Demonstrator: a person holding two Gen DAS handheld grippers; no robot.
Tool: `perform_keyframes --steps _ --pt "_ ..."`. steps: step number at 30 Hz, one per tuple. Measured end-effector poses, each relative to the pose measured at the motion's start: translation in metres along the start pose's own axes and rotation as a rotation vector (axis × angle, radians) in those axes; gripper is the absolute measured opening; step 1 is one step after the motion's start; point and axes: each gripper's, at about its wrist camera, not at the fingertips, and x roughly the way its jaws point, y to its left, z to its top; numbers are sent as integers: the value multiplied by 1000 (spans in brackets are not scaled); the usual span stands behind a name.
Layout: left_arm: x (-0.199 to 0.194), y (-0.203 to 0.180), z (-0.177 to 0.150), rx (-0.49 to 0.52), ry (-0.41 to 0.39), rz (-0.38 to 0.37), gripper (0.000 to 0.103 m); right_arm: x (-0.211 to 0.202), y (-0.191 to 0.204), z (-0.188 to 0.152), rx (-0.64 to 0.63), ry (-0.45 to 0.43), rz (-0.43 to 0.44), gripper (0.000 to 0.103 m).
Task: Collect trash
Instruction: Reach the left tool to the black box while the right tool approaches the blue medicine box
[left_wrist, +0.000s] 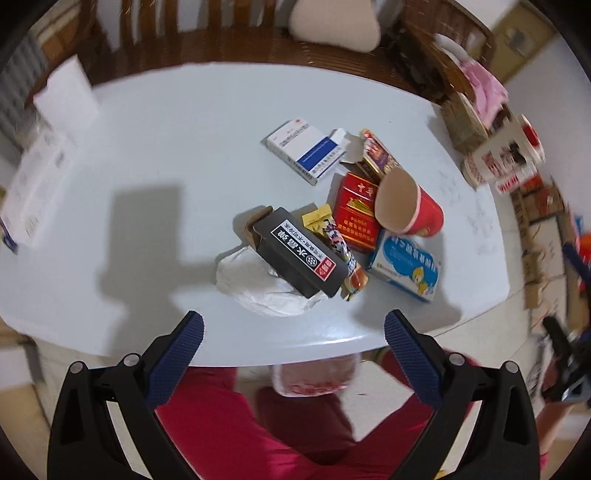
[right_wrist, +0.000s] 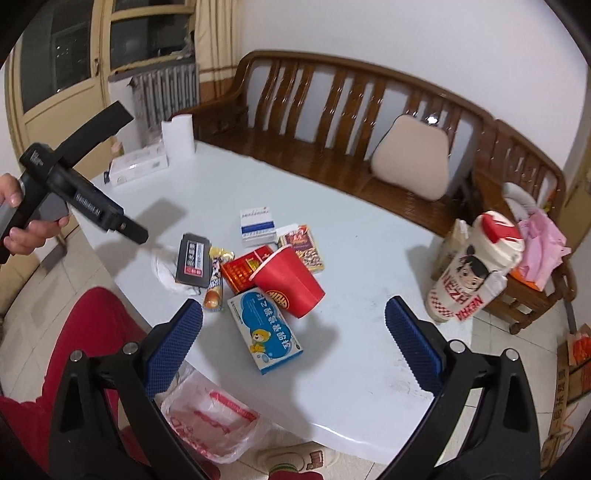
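A heap of trash lies on the white table (left_wrist: 166, 140): a black box (left_wrist: 301, 253), crumpled white paper (left_wrist: 258, 286), a candy wrapper (left_wrist: 343, 251), a red cigarette pack (left_wrist: 356, 212), a tipped red paper cup (left_wrist: 408, 205), a blue-and-white medicine box (left_wrist: 404, 266), a white-and-blue box (left_wrist: 306, 151). My left gripper (left_wrist: 293, 332) is open and empty, above the table's near edge. My right gripper (right_wrist: 293, 321) is open and empty, hovering over the medicine box (right_wrist: 264, 328) and cup (right_wrist: 288, 282). The left gripper's body (right_wrist: 74, 195) shows at the left in the right wrist view.
A clear plastic bag with red print (right_wrist: 210, 421) hangs below the table's near edge. A white cartoon tumbler (right_wrist: 471, 269) stands at the table's right end. A paper roll (right_wrist: 178, 137) and tissue box (right_wrist: 138, 168) sit at the far left. A wooden bench (right_wrist: 332, 122) runs behind.
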Motion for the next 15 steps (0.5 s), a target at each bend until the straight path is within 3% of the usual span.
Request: perform_keyframes --steps 4,15 --pt "13 8 12 -79 15 -46 96 23 -4 3 -23 53 31 97" --pt "61 32 44 -177 61 -133 96 83 2 -22 -39 168 123 97"
